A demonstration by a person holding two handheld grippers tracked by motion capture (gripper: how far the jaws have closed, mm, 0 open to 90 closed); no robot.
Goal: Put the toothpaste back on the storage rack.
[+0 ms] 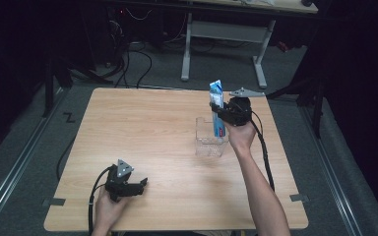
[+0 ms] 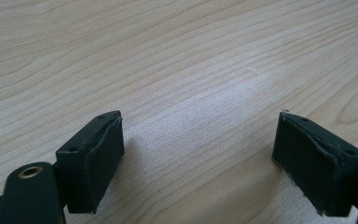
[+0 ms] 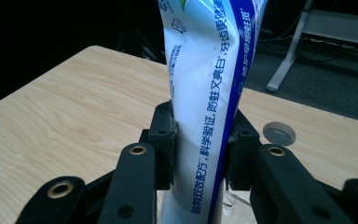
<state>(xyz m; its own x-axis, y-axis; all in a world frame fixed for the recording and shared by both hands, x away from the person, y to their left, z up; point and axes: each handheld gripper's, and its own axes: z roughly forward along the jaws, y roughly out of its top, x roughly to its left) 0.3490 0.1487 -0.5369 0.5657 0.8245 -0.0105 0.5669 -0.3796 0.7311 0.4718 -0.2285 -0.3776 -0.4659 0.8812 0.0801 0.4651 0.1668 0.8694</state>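
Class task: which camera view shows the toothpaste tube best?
The right gripper view: the toothpaste tube stands upright between the right gripper's pads, print legible. The high view shows the tube small, lower end in a clear container. The left gripper view shows tabletop.

The right tongs (image 1: 218,112) are squeezing a blue and white tube (image 1: 217,109) and holding it standing up in a clear box (image 1: 210,138) on the far right part of the wooden surface (image 1: 147,132). The left tongs (image 1: 140,185) are lying low near the front edge, well apart from the box, with nothing in them.
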